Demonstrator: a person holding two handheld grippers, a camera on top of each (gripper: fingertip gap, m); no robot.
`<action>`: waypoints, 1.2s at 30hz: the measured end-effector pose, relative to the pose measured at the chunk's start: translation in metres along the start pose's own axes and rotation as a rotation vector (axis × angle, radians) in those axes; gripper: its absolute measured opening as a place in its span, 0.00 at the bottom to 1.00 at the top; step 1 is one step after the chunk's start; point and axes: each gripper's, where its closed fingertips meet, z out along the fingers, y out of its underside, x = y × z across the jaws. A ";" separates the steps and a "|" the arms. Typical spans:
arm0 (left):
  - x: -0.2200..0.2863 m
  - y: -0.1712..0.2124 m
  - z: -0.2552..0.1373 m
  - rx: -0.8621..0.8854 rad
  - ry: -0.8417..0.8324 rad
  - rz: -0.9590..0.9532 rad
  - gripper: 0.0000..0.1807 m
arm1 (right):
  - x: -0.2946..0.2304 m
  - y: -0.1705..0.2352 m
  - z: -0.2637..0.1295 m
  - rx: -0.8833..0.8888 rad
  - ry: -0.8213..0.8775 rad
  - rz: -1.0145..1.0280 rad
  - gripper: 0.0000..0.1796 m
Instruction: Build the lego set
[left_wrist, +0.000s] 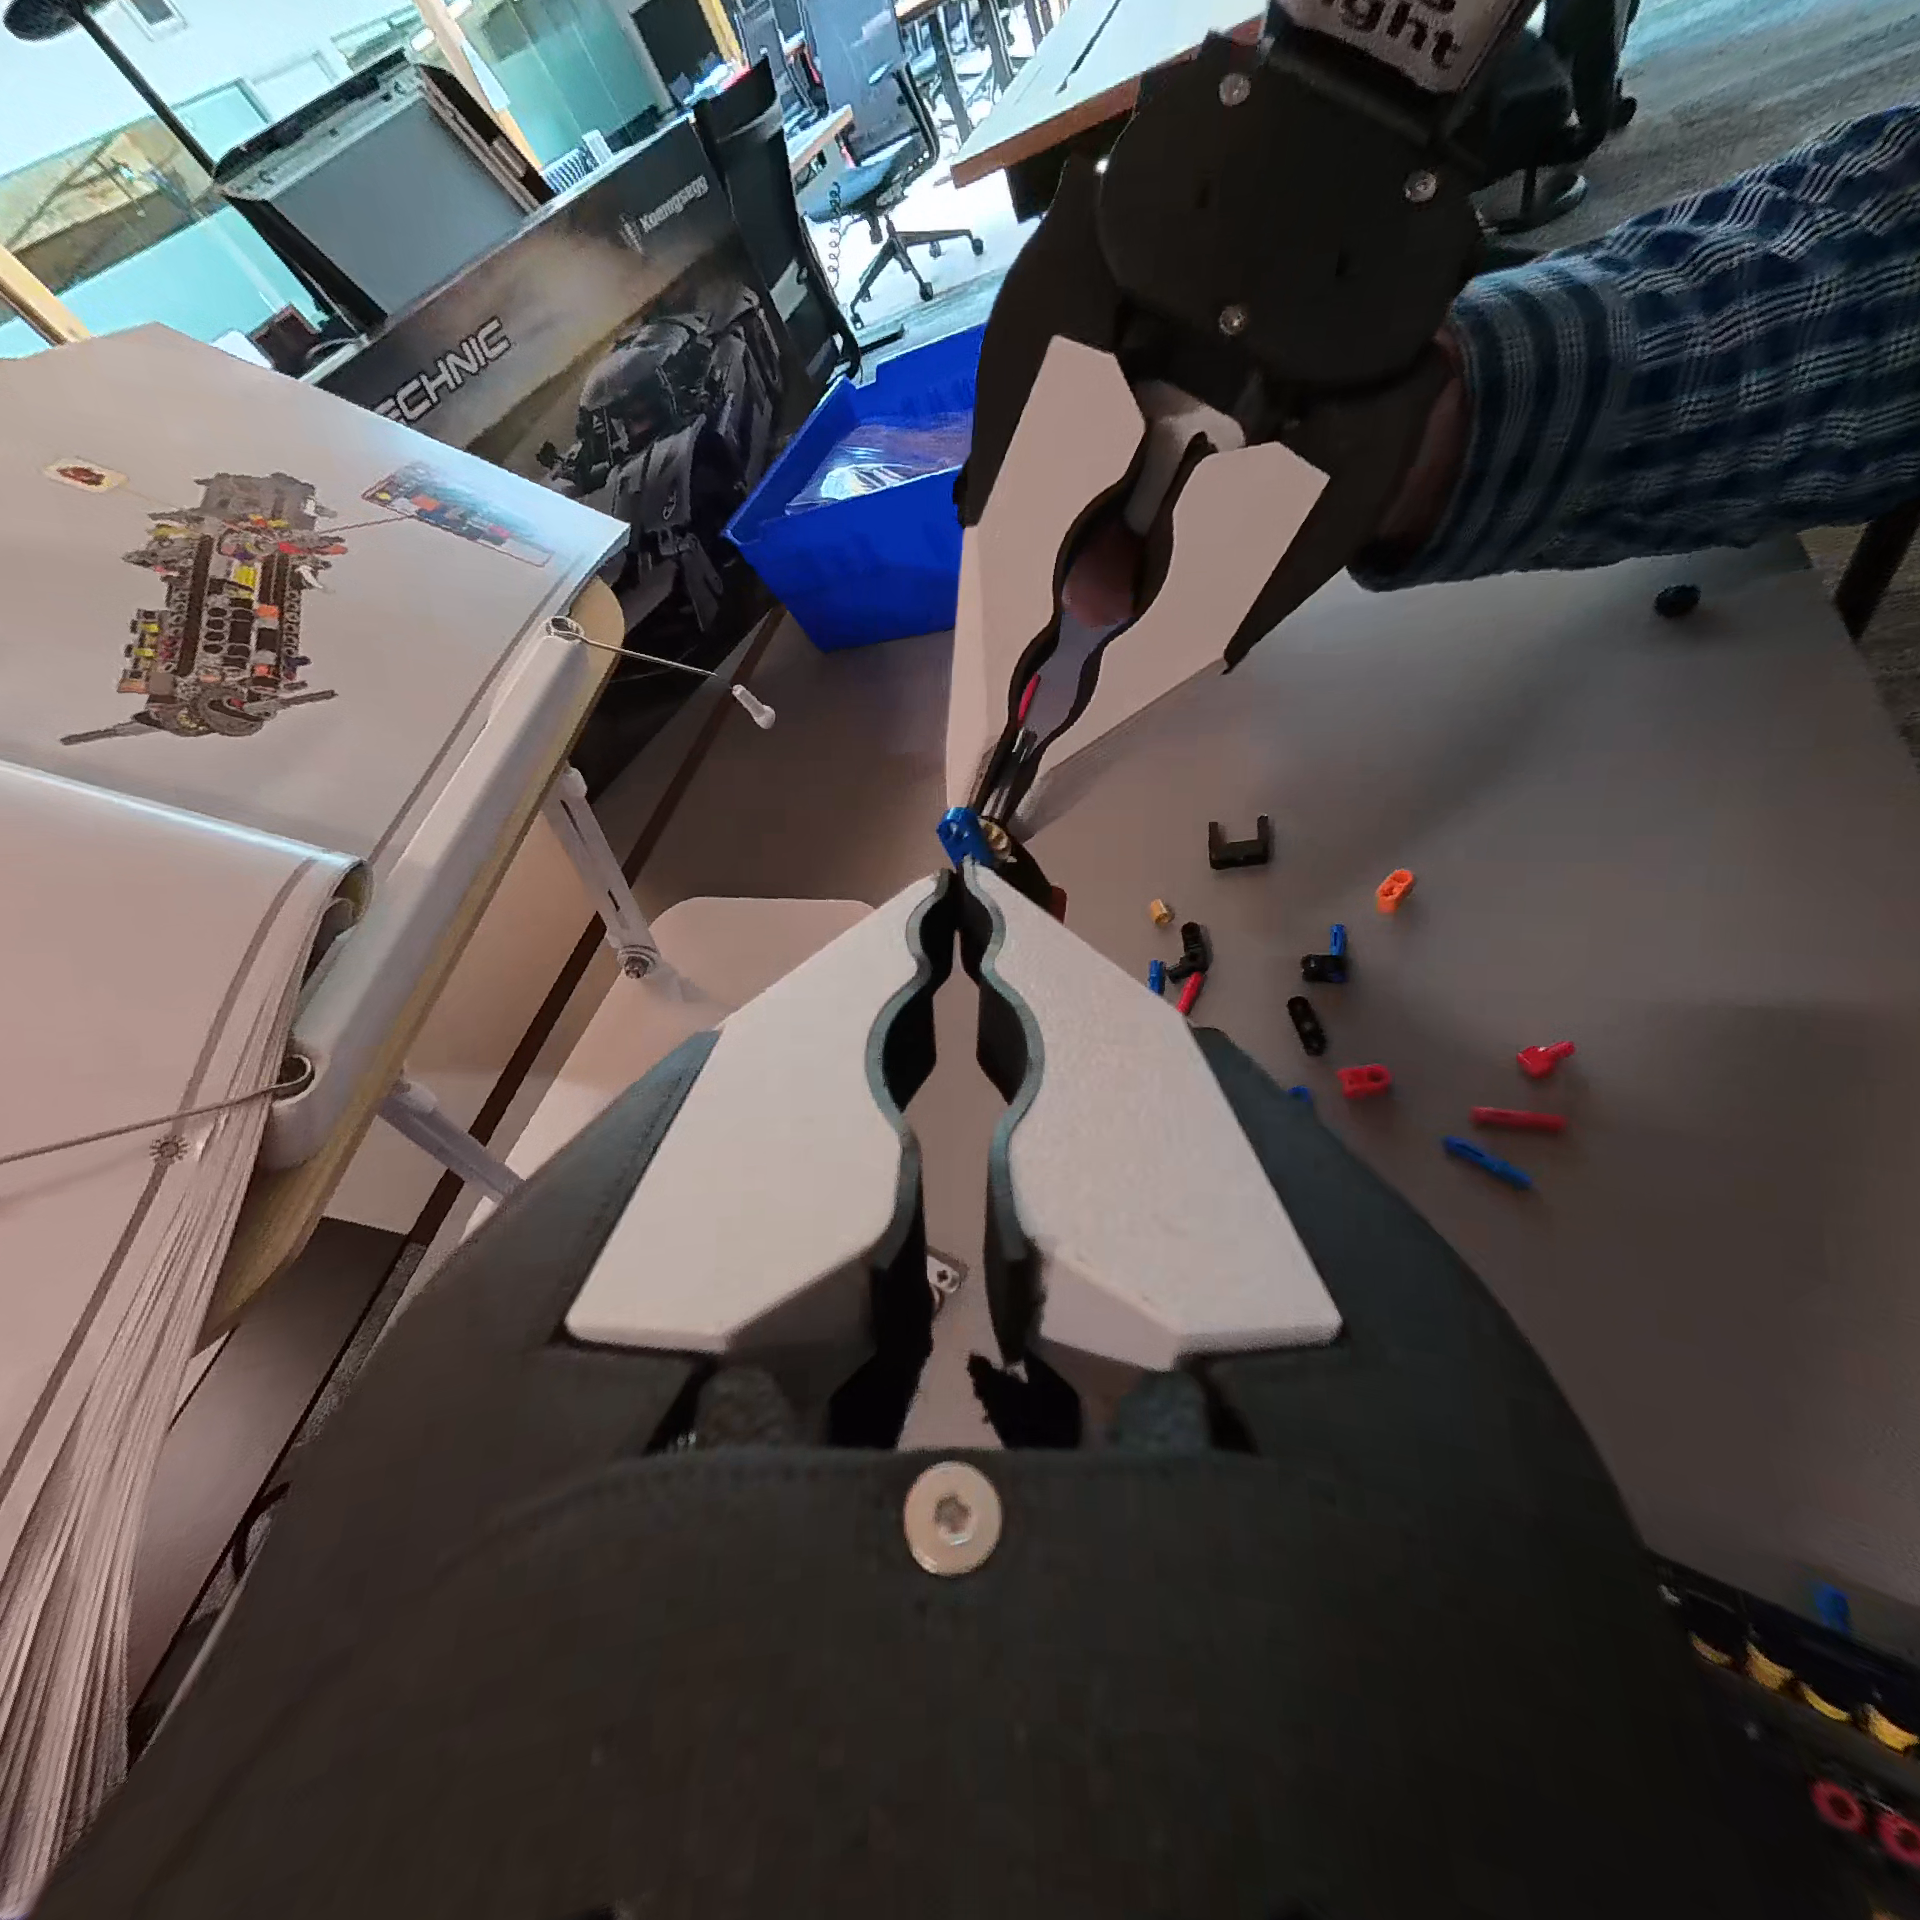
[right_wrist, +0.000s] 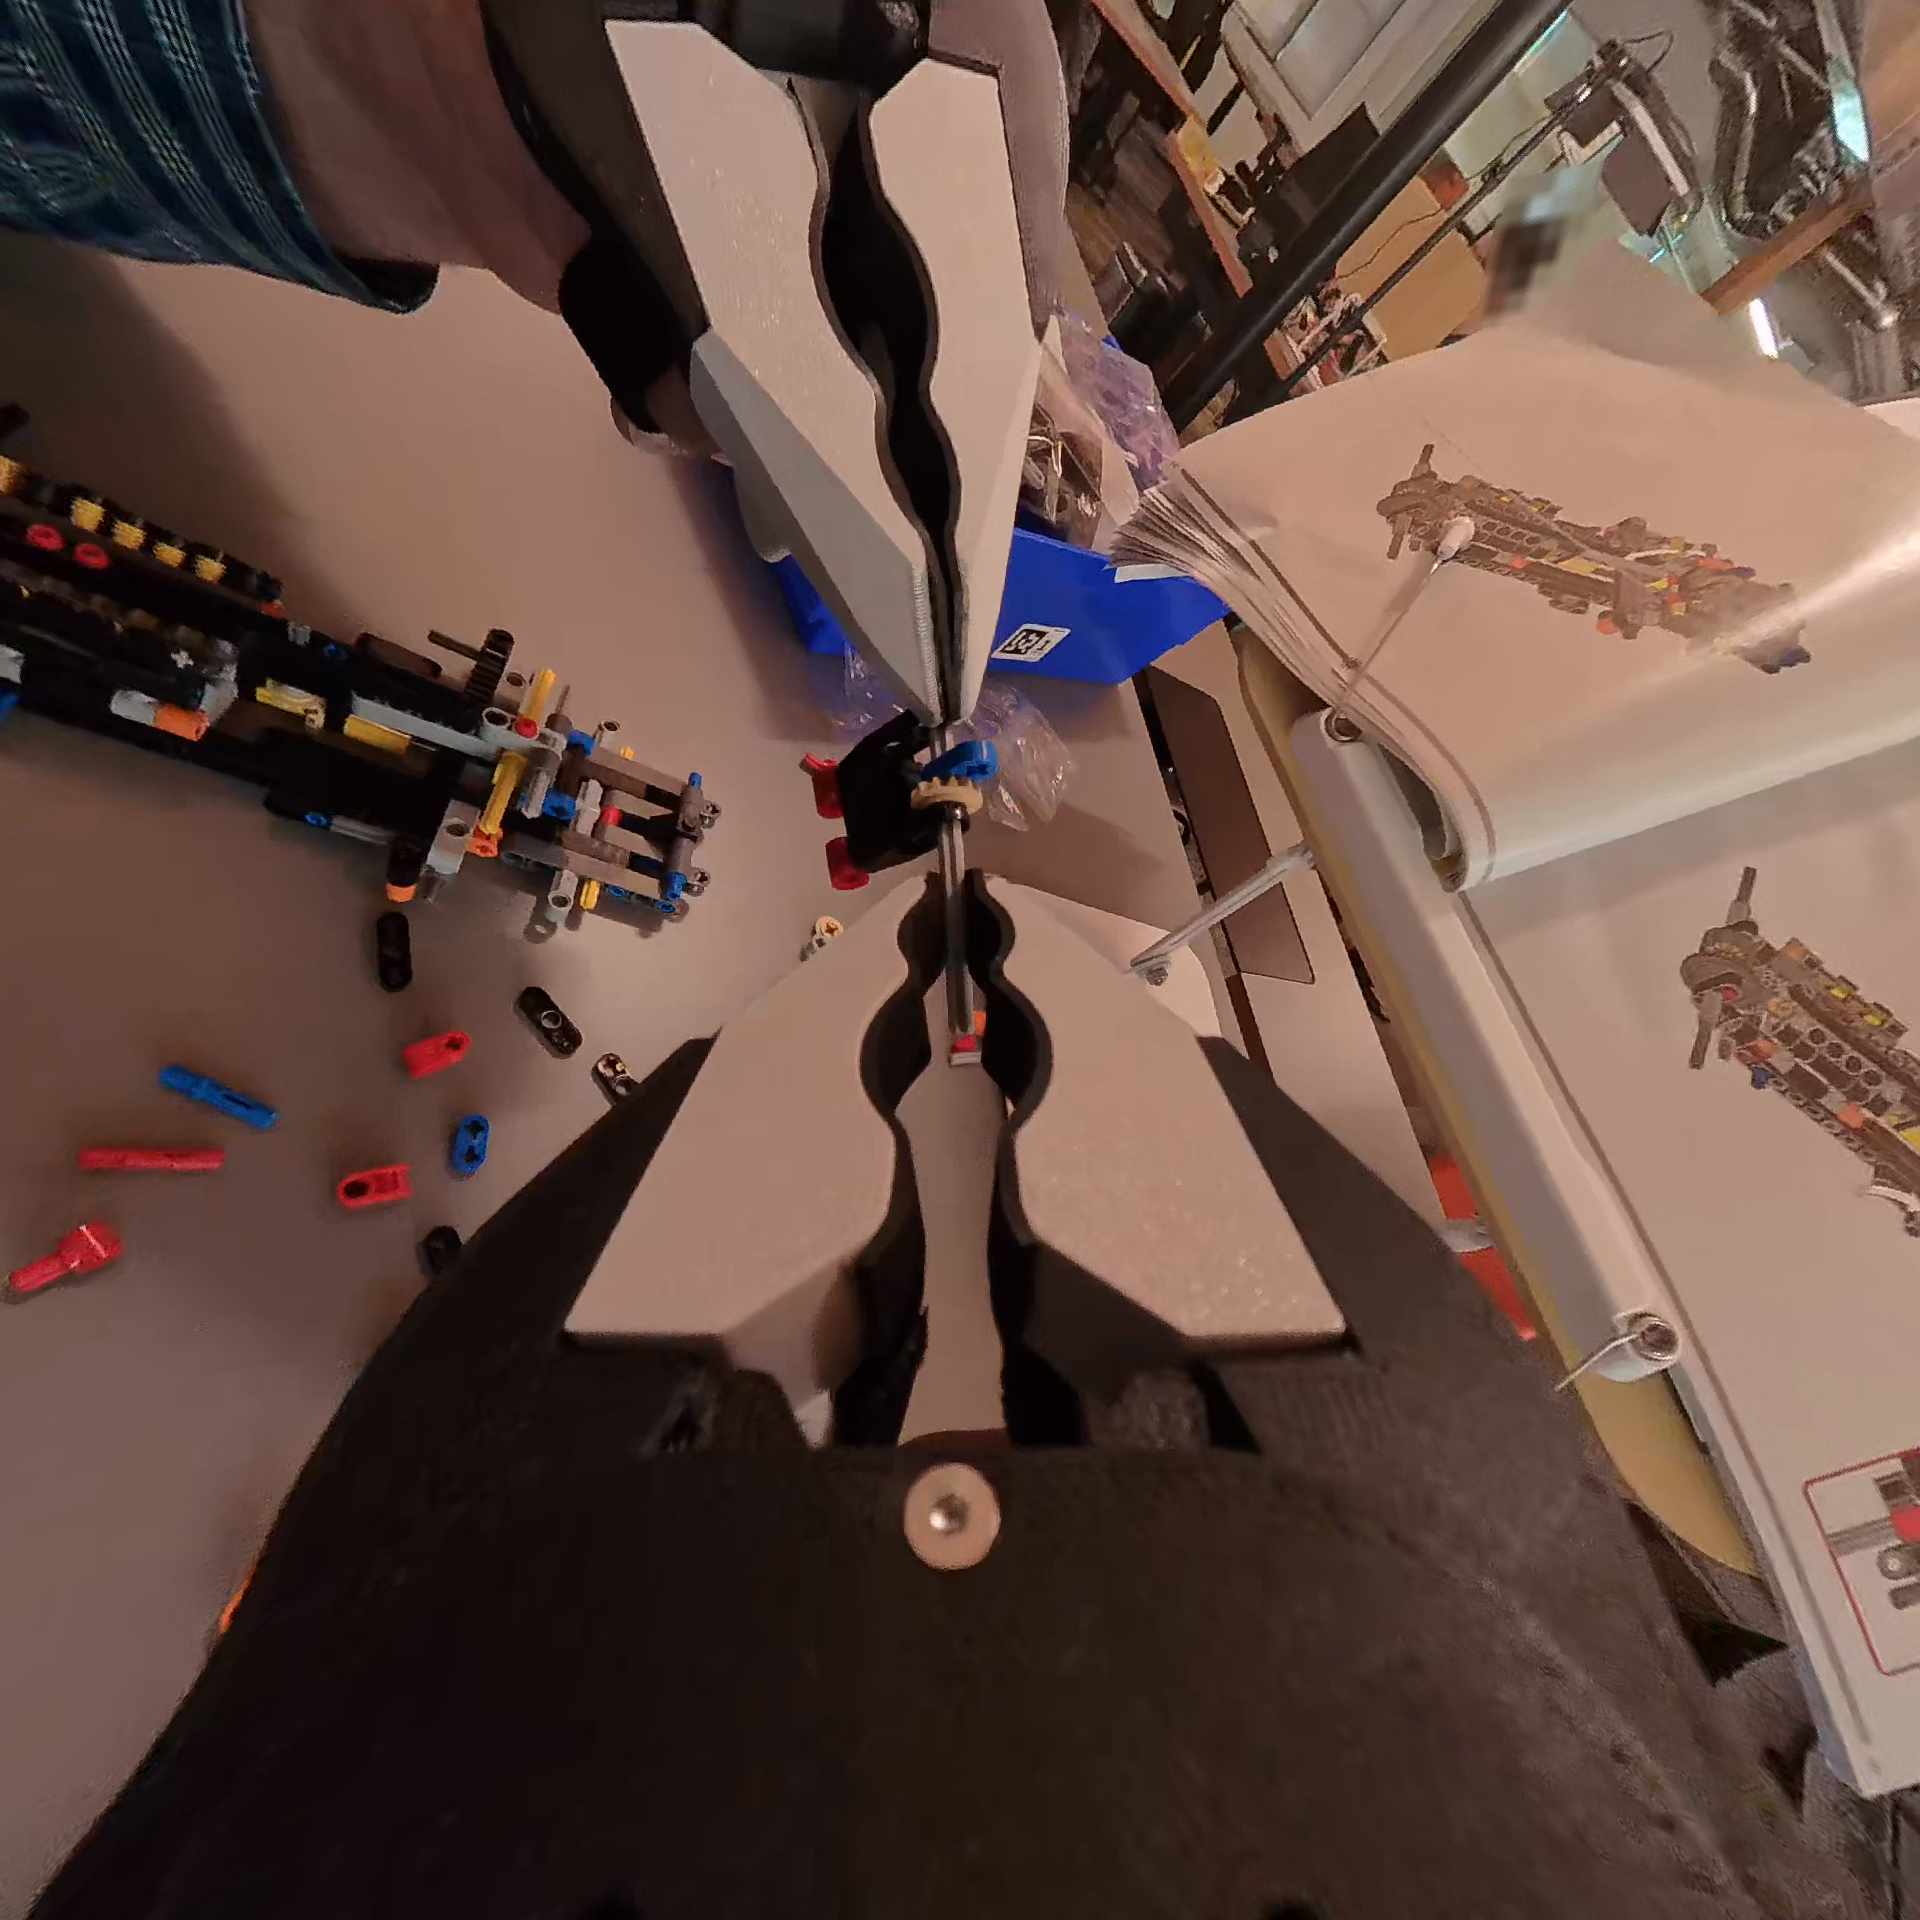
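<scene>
Office: swivel chairs (left_wrist: 894, 197), desks (left_wrist: 1081, 94), glass partitions (left_wrist: 540, 94).

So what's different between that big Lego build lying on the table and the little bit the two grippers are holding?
The big build is long, mostly black with yellow, red and blue parts, and rests on the table. The small assembly is a short grey axle carrying a black piece, a tan gear and a blue part, held in the air between the left gripper and right gripper. Both are Lego pieces joined together.

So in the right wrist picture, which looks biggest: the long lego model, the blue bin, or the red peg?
1. Long lego model
2. Blue bin, partly hidden, so unsure
3. Red peg, smallest
</scene>
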 end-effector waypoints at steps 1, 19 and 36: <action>0.000 0.001 0.000 -0.006 0.002 0.001 0.00 | 0.000 0.000 0.000 0.007 0.004 0.002 0.00; -0.006 0.011 0.007 -0.033 -0.024 -0.033 0.00 | 0.000 0.000 0.003 0.127 0.033 0.113 0.00; -0.004 0.018 0.020 -0.017 -0.034 -0.062 0.00 | -0.002 0.004 0.000 0.184 0.019 0.166 0.00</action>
